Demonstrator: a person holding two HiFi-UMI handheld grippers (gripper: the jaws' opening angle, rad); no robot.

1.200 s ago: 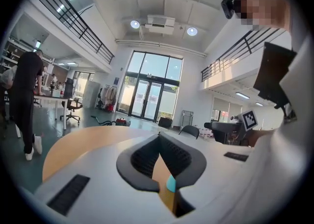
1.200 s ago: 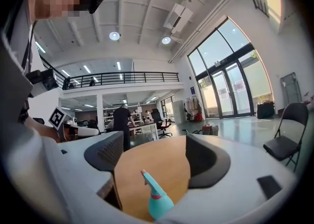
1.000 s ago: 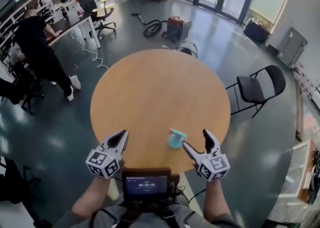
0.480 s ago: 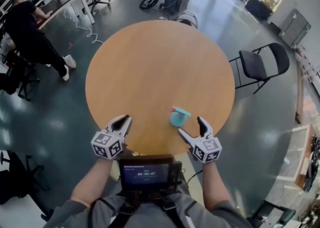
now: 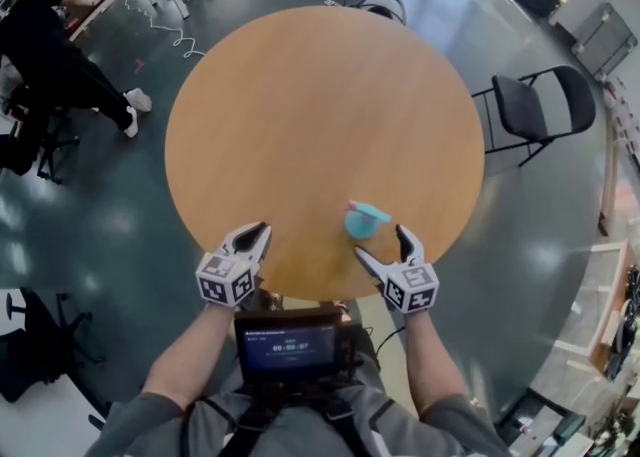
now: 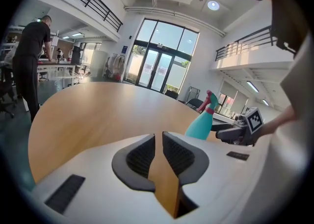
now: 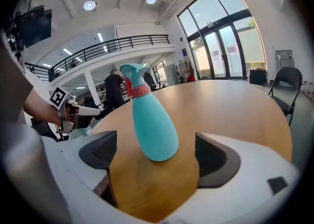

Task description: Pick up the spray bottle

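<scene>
A teal spray bottle (image 5: 363, 221) with a pink collar and trigger stands upright on the round wooden table (image 5: 300, 95), near its front edge. My right gripper (image 5: 382, 243) is just in front of the bottle. It is open wide and its jaws have just been opening. In the right gripper view the bottle (image 7: 152, 130) stands just beyond the two dark pads (image 7: 100, 152), which do not touch it. My left gripper (image 5: 250, 239) hovers at the table's front edge to the left, shut with only a thin slit and holding nothing. In the left gripper view the bottle (image 6: 201, 125) appears off to the right.
A black folding chair (image 5: 535, 105) stands right of the table. A person in black (image 5: 50, 55) bends over desks at the far left. A screen device (image 5: 290, 350) hangs at my chest. Cables and bags lie on the floor beyond the table.
Both grippers have come down toward the table's front edge and closer to the bottle. The right jaws stand a little wider. The view has tilted further down.
</scene>
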